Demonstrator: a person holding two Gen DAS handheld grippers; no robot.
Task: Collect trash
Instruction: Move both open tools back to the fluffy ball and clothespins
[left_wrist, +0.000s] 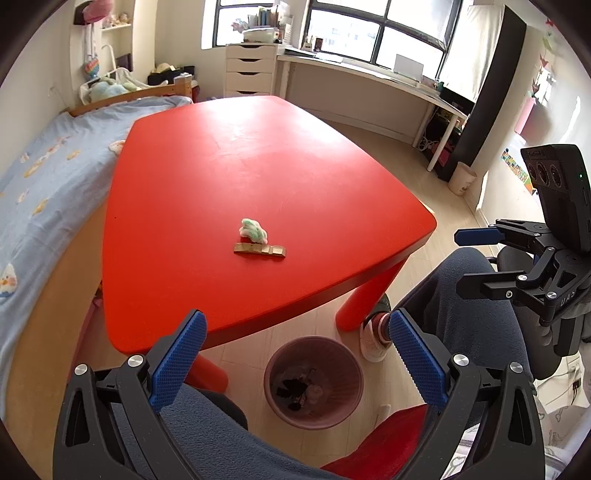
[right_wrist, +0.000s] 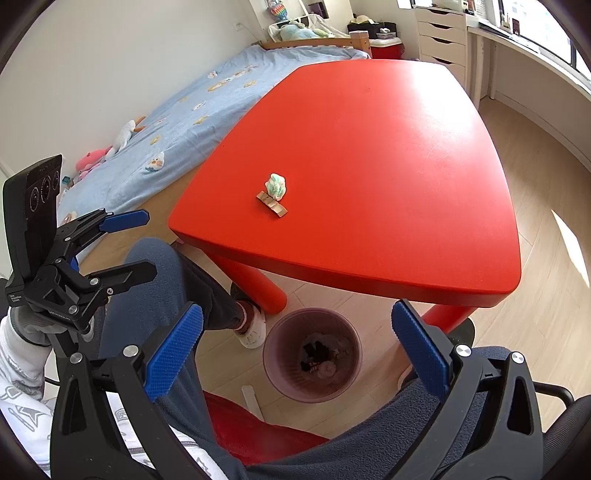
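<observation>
A crumpled white-and-green wad (left_wrist: 253, 229) and a flat tan strip of packaging (left_wrist: 260, 250) lie together near the front of the red table (left_wrist: 258, 155); they also show in the right wrist view, wad (right_wrist: 276, 185) and strip (right_wrist: 272, 204). A pink waste bin (left_wrist: 313, 380) with trash in it stands on the floor under the table's near edge; it also shows in the right wrist view (right_wrist: 312, 355). My left gripper (left_wrist: 295, 354) is open and empty above the bin, short of the table. My right gripper (right_wrist: 297, 350) is open and empty, likewise over the bin.
A bed with a blue sheet (left_wrist: 48, 177) runs along the table's left side. A white desk (left_wrist: 369, 74) and drawer unit (left_wrist: 251, 70) stand under the window. The person's knees (left_wrist: 476, 306) and a red chair seat (right_wrist: 258, 435) are below the grippers. A second bin (left_wrist: 461, 178) stands by the desk.
</observation>
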